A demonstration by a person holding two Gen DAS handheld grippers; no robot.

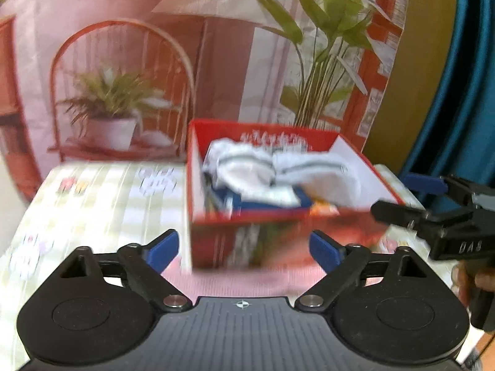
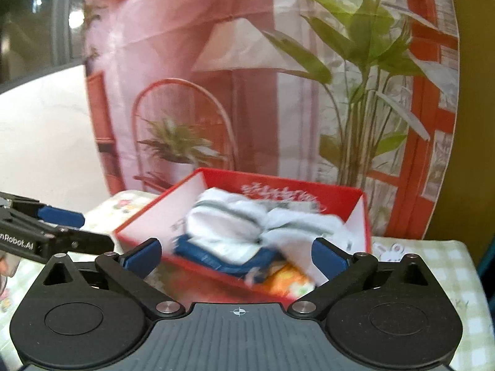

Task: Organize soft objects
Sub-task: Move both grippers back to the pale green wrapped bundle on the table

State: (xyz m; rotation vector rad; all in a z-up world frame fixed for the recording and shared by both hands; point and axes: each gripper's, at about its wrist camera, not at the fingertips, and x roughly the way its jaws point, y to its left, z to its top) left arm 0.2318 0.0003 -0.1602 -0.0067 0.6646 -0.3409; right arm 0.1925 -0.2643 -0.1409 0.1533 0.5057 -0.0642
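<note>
honestly, both my tools, left tool point(image 1: 244, 249) and right tool point(image 2: 236, 258), are spread wide and empty. the white socks point(image 2: 247, 225) sit heaped in the red box point(image 1: 263, 238) on the desk point(image 1: 102, 198); grabbing carelessly could drag the box.

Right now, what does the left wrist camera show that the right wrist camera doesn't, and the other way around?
Only the left wrist view shows the right gripper at its right edge, and the blue curtain. Only the right wrist view shows the left gripper at its left edge, and a white wall. Both show the red box on the checked tablecloth, white socks on top of blue fabric inside it, each camera's own open gripper, and the printed backdrop.
</note>
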